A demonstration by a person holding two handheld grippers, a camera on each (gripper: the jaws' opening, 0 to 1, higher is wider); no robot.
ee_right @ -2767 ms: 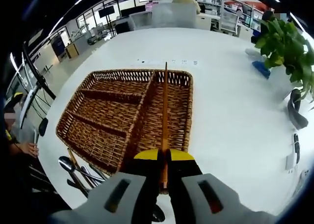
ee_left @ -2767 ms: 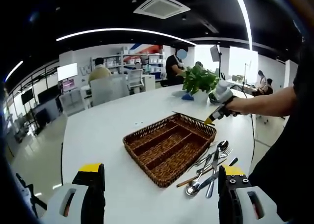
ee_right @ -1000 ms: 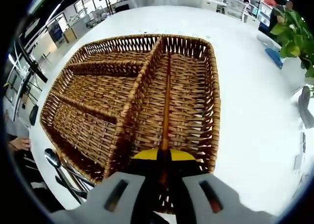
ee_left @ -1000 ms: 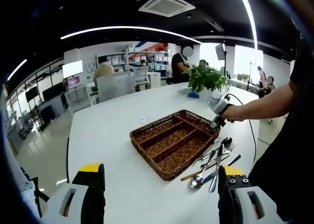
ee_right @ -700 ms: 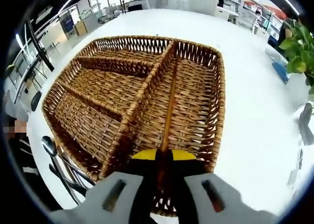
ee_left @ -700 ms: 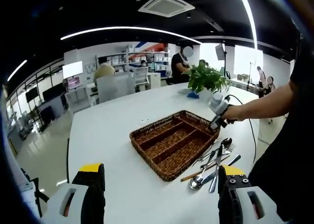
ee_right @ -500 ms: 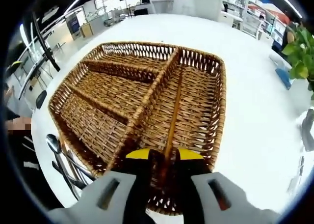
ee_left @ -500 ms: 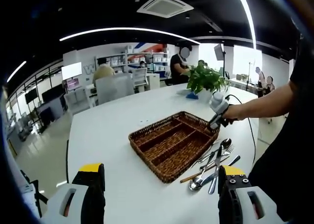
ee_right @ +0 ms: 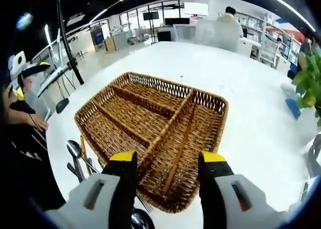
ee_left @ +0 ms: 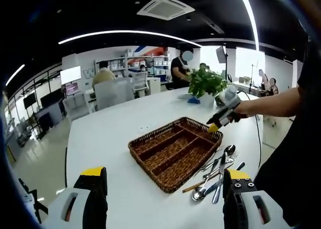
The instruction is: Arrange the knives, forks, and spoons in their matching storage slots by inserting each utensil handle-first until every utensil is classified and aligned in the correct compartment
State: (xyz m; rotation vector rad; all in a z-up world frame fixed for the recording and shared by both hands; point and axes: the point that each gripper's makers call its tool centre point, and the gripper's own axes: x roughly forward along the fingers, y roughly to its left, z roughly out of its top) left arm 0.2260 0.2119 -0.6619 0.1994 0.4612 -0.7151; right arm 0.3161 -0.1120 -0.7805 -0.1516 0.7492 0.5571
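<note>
A brown wicker basket (ee_left: 146,163) with several long compartments sits on the white table (ee_left: 105,138). In the right gripper view a thin brown stick-like utensil (ee_right: 179,142) lies along the basket's (ee_right: 155,82) right-hand compartment. My right gripper (ee_right: 168,175) hovers open just above the basket's near end, with nothing between its fingers. A loose pile of knives, forks and spoons (ee_left: 216,169) lies beside the basket, also seen as spoon bowls and handles (ee_right: 79,157). My left gripper (ee_left: 163,189) stands open and empty, well short of the basket. The right gripper (ee_left: 222,116) shows over the basket's far corner.
A potted plant (ee_left: 204,81) stands on the table behind the basket, and its leaves (ee_right: 307,73) show at the right. A person's hand (ee_right: 34,121) is at the left table edge. Chairs and people are at the back.
My right gripper has opened and let go of the brown stick, which now lies in the basket's right compartment. The gripper has pulled back and up. The left gripper stays open.
</note>
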